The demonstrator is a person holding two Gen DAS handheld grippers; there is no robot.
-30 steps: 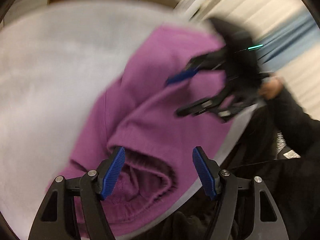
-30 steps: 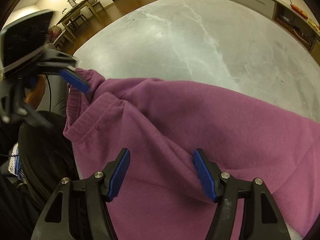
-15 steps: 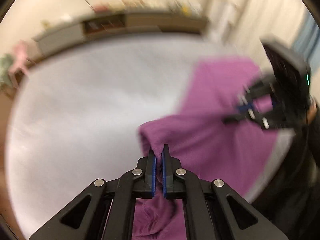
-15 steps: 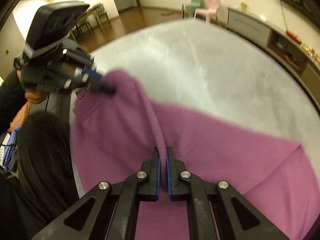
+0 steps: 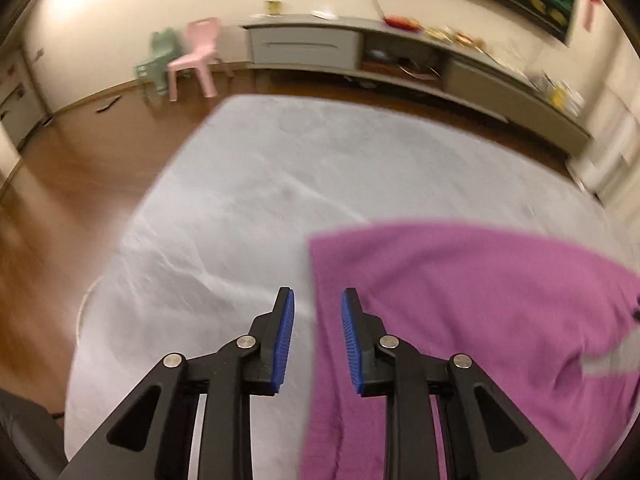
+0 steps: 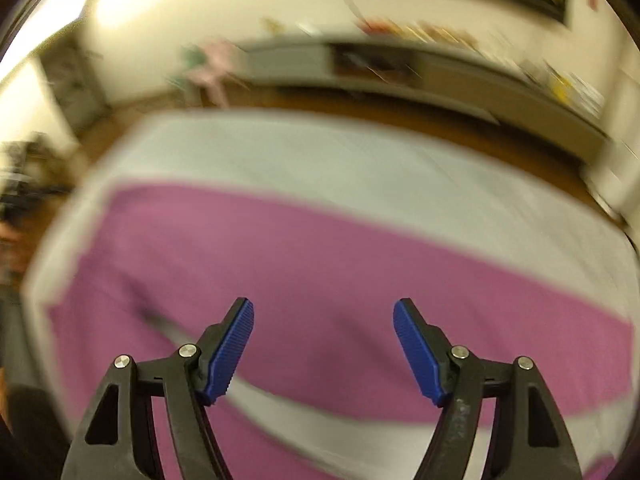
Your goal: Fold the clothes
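Note:
A purple garment (image 5: 480,300) lies spread on the grey table (image 5: 240,208). My left gripper (image 5: 318,300) hovers over the garment's left edge. Its jaws are opening, with a narrow gap between the blue pads and no cloth pinched. In the blurred right wrist view the same garment (image 6: 320,248) stretches across the table (image 6: 320,152) as a wide band. A thin strip of grey shows between that band and a nearer part of the cloth. My right gripper (image 6: 323,308) hangs above the cloth, its jaws opening wide with nothing between them.
The table's left edge drops to a brown wood floor (image 5: 80,160). Beyond the far edge stand a pink chair (image 5: 196,56), a green chair (image 5: 158,60) and a long low cabinet (image 5: 400,60) with small items against the wall.
Half a second ago both grippers were shut on folds of the purple garment. Both have let go and parted their jaws, both views have swung to the far wall, and the cloth lies flat.

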